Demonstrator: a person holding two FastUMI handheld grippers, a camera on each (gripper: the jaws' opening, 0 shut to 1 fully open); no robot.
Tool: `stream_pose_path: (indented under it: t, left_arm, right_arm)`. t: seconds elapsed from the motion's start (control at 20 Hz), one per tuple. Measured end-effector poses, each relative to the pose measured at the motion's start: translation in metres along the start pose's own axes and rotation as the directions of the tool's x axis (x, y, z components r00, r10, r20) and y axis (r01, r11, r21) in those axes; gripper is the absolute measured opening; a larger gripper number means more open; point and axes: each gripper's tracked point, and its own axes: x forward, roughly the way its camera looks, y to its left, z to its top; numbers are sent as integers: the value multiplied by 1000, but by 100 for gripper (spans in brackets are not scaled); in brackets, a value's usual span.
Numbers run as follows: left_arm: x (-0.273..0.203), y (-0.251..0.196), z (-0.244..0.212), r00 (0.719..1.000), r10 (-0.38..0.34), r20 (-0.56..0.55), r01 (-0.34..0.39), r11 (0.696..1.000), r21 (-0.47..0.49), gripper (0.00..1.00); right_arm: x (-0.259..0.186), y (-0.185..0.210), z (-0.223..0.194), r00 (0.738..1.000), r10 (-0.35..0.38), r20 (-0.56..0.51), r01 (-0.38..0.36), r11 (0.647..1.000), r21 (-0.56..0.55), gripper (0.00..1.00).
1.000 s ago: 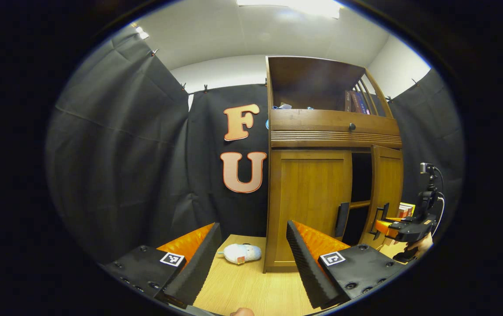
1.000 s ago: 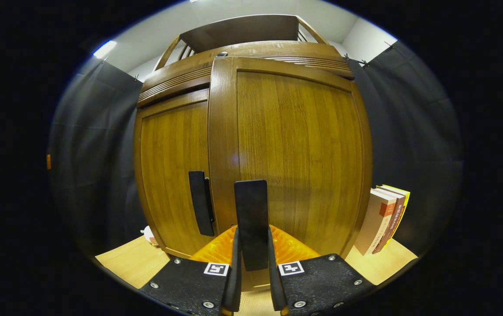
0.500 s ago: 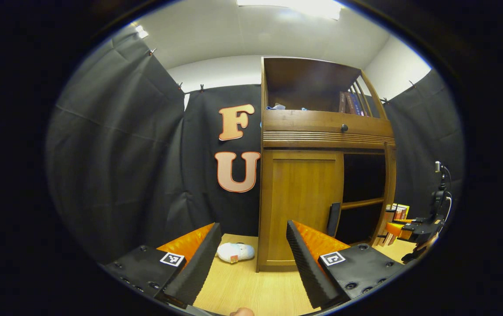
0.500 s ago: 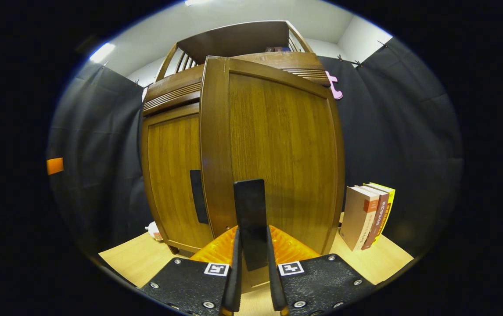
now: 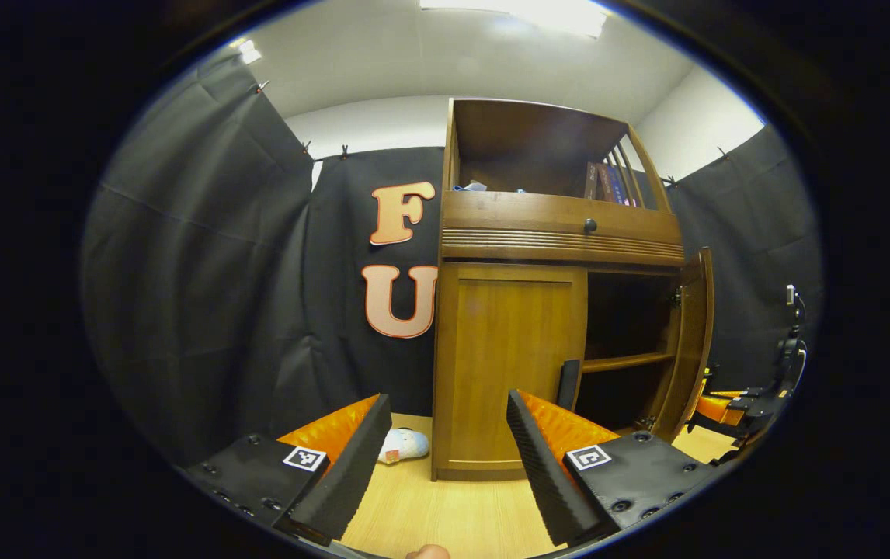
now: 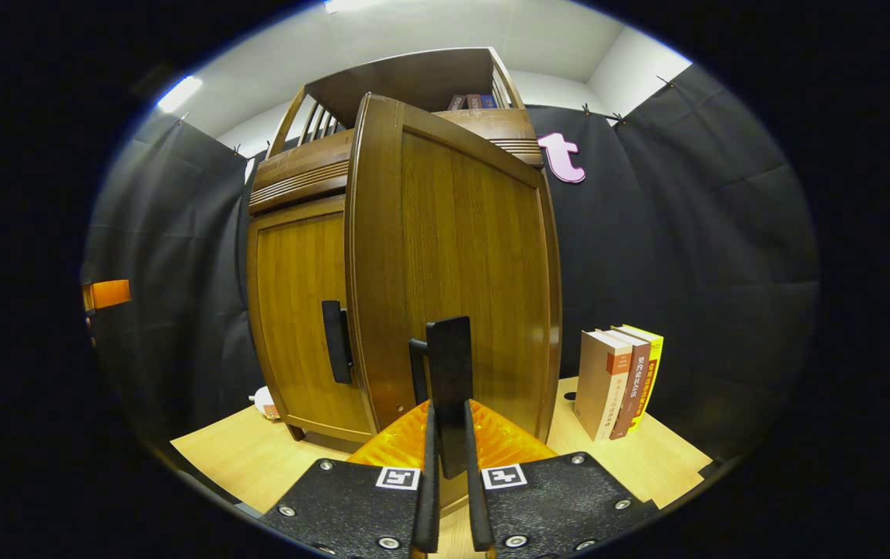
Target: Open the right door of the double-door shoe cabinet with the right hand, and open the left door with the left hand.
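The brown wooden shoe cabinet (image 5: 561, 233) stands on the tabletop. In the left gripper view its right door (image 5: 692, 341) is swung wide, baring a dark inside with one shelf (image 5: 625, 362). The left door (image 5: 509, 357) is closed, with a dark upright handle (image 5: 568, 383) at its inner edge. My left gripper (image 5: 445, 458) is open, well short of that handle. In the right gripper view the right door (image 6: 460, 264) fills the middle, and my right gripper (image 6: 449, 466) is shut on its dark handle (image 6: 450, 388). The left door's handle (image 6: 335, 341) shows beside it. The right gripper (image 5: 732, 407) appears at the far right of the left gripper view.
Several books (image 6: 620, 380) stand upright on the table to the right of the cabinet. A small white plush toy (image 5: 402, 445) lies at the cabinet's left foot. A drawer with a round knob (image 5: 590, 226) sits above the doors, and more books (image 5: 604, 182) fill the open top shelf.
The right door has swung from partly open to wide open with my right gripper holding its handle. The left gripper stayed open and shifted slightly right relative to the cabinet.
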Motion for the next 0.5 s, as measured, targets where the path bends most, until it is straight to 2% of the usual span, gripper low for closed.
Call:
stream_pose_path:
  t: [0.3, 0.5]
  left_arm:
    - [4, -20, 8, 999, -19, 36, 17, 999, 32, 97]
    - [10, -37, 6, 999, -36, 35, 35, 999, 34, 96]
  right_arm:
    - [-21, -32, 3, 999, -28, 16, 29, 999, -15, 10]
    - [-31, -51, 2, 1000, -12, -4, 12, 1000, 18, 9]
